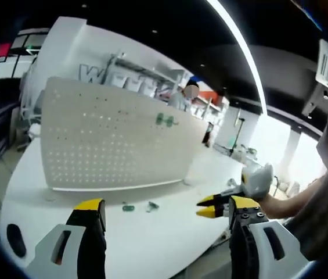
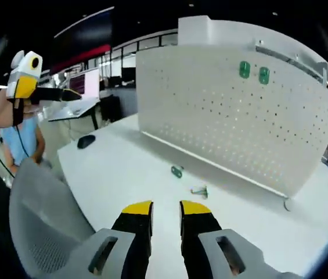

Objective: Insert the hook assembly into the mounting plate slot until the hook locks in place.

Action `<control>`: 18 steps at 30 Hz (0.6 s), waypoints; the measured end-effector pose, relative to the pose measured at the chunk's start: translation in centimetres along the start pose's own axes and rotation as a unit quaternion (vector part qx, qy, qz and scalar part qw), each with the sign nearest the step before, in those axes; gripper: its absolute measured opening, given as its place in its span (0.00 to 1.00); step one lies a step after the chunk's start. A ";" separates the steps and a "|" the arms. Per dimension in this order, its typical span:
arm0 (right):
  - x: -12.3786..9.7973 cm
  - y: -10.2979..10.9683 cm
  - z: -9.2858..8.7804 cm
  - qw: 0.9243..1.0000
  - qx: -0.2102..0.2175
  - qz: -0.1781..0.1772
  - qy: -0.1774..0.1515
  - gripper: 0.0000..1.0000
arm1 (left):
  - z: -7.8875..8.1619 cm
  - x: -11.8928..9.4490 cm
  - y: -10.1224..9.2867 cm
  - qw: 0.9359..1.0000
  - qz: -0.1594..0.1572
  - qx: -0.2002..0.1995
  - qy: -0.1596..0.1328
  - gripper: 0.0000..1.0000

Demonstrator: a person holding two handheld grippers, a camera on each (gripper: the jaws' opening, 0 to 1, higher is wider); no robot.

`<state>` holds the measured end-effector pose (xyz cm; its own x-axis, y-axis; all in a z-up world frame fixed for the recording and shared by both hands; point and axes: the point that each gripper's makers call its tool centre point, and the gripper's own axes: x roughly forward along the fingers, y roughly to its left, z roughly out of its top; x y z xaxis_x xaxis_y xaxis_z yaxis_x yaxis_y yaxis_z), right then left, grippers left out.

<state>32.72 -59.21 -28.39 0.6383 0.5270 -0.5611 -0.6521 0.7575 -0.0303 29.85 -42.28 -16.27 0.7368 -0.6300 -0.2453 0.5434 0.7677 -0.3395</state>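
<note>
A small silvery metal hook assembly (image 2: 199, 190) lies flat on the white tabletop (image 2: 117, 168), just in front of the upright white perforated mounting plate (image 2: 233, 116), with a small green clip (image 2: 177, 171) close beside it. In the right gripper view the right gripper (image 2: 165, 210), jaws narrowly parted and empty, sits near the hook, which lies ahead and slightly right. The left gripper (image 1: 166, 204), jaws wide and empty, is farther off. The right looks nearer for the pick. Two green pieces (image 2: 253, 72) already sit high on the plate.
</note>
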 end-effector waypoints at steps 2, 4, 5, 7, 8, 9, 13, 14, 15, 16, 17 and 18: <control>0.1 0.1 -0.7 1.000 -0.001 0.003 0.010 0.17 | -0.2 0.0 0.1 1.000 0.001 0.000 0.003 0.89; 0.1 0.1 -1.2 1.000 -0.001 0.006 0.016 0.17 | -0.3 0.0 0.3 1.000 0.003 -0.002 0.004 0.89; 0.2 0.2 -1.5 1.000 -0.001 0.007 0.019 0.17 | -0.4 -0.1 0.4 1.000 0.004 -0.005 0.004 0.89; 0.4 0.3 -2.0 1.000 0.001 0.010 0.025 0.17 | -0.6 -0.1 0.5 1.000 0.005 -0.007 0.006 0.89; 0.6 0.3 -2.3 1.000 0.001 0.012 0.029 0.17 | -0.8 -0.1 0.6 1.000 0.007 -0.007 0.009 0.89; 0.8 0.4 -2.5 0.999 0.001 0.014 0.033 0.17 | -0.8 -0.1 0.7 1.000 0.007 -0.008 0.010 0.88; 1.9 0.1 -3.1 0.999 -0.004 0.021 0.045 0.17 | -0.9 -0.1 1.0 1.000 0.010 -0.011 0.009 0.88; 2.4 0.0 -3.2 0.999 -0.006 0.024 0.047 0.17 | -0.9 -0.1 1.1 1.000 0.012 -0.012 0.010 0.88; 2.7 -0.2 -3.2 0.999 -0.010 0.025 0.048 0.17 | -1.0 -0.1 1.2 1.000 0.013 -0.012 0.010 0.88; 3.3 -0.6 -3.4 0.998 -0.017 0.025 0.049 0.17 | -1.1 -0.1 1.4 1.000 0.013 -0.013 0.013 0.89; 3.7 -0.8 -3.5 0.998 -0.019 0.026 0.048 0.17 | -1.3 -0.1 1.6 1.000 0.014 -0.013 0.015 0.89; 4.1 -1.0 -3.6 0.998 -0.019 0.028 0.048 0.16 | -1.5 -0.1 1.8 1.000 0.015 -0.013 0.019 0.88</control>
<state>34.53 -59.15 -33.64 0.5596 0.5274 -0.6393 -0.7014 0.7122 -0.0264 30.13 -41.05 -18.24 0.7367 -0.6105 -0.2906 0.5096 0.7838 -0.3547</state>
